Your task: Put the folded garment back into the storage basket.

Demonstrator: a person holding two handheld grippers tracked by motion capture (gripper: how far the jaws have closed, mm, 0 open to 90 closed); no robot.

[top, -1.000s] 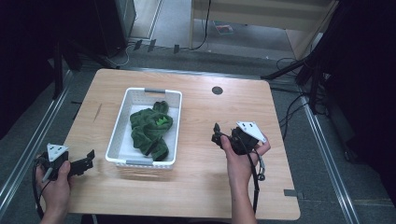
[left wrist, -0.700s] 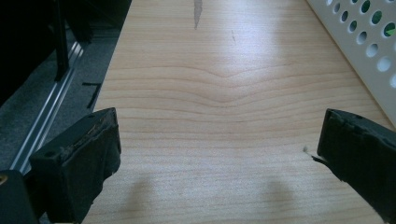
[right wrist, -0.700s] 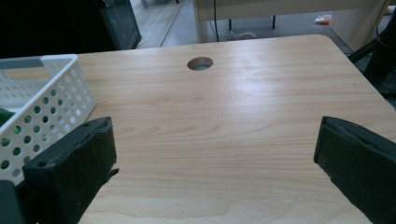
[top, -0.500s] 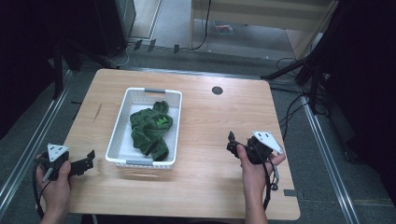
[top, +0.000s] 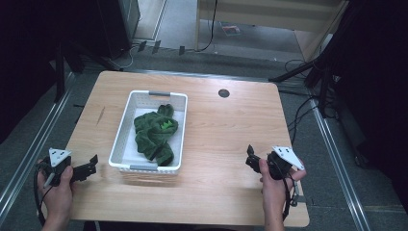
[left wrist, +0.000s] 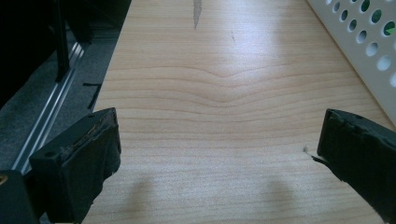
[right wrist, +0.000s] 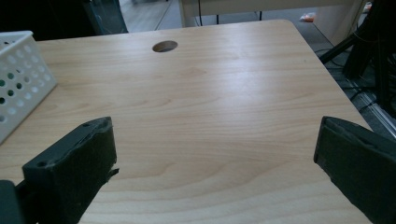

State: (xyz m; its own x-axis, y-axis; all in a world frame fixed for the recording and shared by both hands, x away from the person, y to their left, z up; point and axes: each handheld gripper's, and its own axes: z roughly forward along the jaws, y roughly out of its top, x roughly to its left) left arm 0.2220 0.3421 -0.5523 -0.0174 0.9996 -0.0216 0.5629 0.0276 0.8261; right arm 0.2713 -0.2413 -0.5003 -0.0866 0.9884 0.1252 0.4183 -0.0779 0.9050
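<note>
While both hands rest near the front edge of the wooden table [top: 226,130], a crumpled green cloth [top: 155,132] lies inside the white basket [top: 126,126] — at about ten o'clock from table centre. At seven o'clock the left gripper [top: 86,168] points toward the basket's near corner, jaws spread wide over bare wood; at four o'clock the right gripper [top: 250,156] sits well apart, likewise spread and empty. Parked clear of the basket, both seem — judging by posture — either finished or waiting to reach in.
</note>
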